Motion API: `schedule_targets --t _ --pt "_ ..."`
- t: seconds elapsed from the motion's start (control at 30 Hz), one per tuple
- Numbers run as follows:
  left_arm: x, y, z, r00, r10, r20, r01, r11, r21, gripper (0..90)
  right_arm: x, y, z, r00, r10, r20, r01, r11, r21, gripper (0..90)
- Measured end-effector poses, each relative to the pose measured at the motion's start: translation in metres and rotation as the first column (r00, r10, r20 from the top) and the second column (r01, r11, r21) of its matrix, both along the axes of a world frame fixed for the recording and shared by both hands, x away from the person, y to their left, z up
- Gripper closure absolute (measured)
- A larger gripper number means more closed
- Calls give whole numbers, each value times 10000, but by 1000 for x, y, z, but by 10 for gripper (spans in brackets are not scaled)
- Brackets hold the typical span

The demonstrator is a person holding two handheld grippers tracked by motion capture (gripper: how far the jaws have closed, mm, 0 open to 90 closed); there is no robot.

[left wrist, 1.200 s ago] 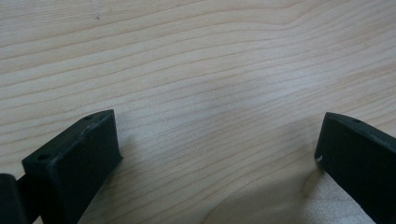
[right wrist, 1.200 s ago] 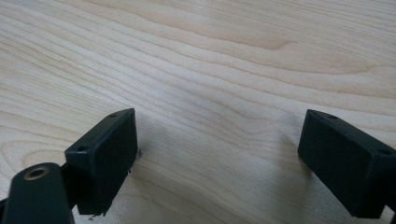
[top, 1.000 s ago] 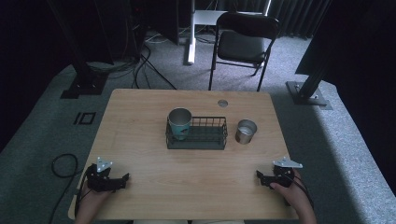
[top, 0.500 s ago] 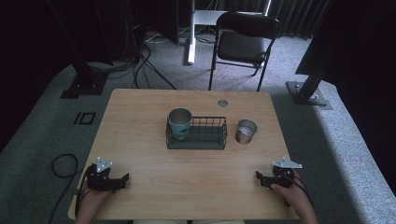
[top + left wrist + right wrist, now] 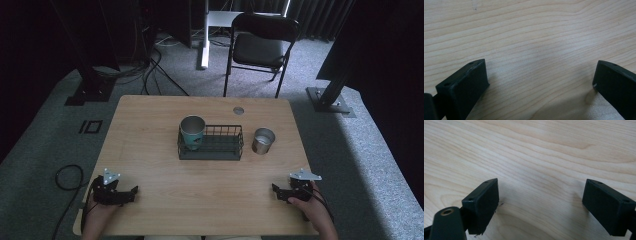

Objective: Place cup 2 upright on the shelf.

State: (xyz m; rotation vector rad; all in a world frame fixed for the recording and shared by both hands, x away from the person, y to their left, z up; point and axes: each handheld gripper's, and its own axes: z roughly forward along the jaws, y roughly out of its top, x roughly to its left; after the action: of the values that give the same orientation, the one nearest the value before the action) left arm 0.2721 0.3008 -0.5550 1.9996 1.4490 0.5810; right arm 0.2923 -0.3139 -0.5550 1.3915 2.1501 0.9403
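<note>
- My left tool rests on the near left corner of the desk, a hand behind it at the near edge.
- In the left gripper view its jaws stand wide apart with bare wood grain between them, nothing clamped.
- My right tool sits on the near right corner of the desk, a hand wrapped around its body.
- In the right gripper view its jaws are likewise spread apart over bare wood, holding nothing.
- The wire basket sits at the middle of the desk, well apart from both tools.
- A teal cup stands upright in the left end of the basket, its rim above the basket's wall.
- A metal cup stands upright on the desk just right of the basket; I cannot tell whether they touch.
- A small round grommet lies in the desk surface near the far edge, beyond the basket.
- A black folding chair stands on the carpet past the far edge.
</note>
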Motion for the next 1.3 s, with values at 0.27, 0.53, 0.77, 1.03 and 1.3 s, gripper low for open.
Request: schedule_targets --t 0.27,0.53,0.77,1.03,1.3 --pt "0 0 0 10000 0 -2 0 10000 0 4 6 3 1 9998 -198 -38 199 9998 42 131" --pt "0 0 0 10000 -1 2 1 10000 -3 4 12 4 1 9995 -309 -27 310 9994 140 131" --pt "0 0 0 10000 0 -3 0 10000 1 4 20 7 2 9992 -385 87 384 9991 150 132" --pt "0 0 0 10000 -3 0 3 10000 -2 4 29 10 4 9986 -511 166 508 9986 168 132" --pt "0 0 0 10000 -2 -7 2 10000 2 4 42 15 7 9981 -549 281 546 9985 102 132"
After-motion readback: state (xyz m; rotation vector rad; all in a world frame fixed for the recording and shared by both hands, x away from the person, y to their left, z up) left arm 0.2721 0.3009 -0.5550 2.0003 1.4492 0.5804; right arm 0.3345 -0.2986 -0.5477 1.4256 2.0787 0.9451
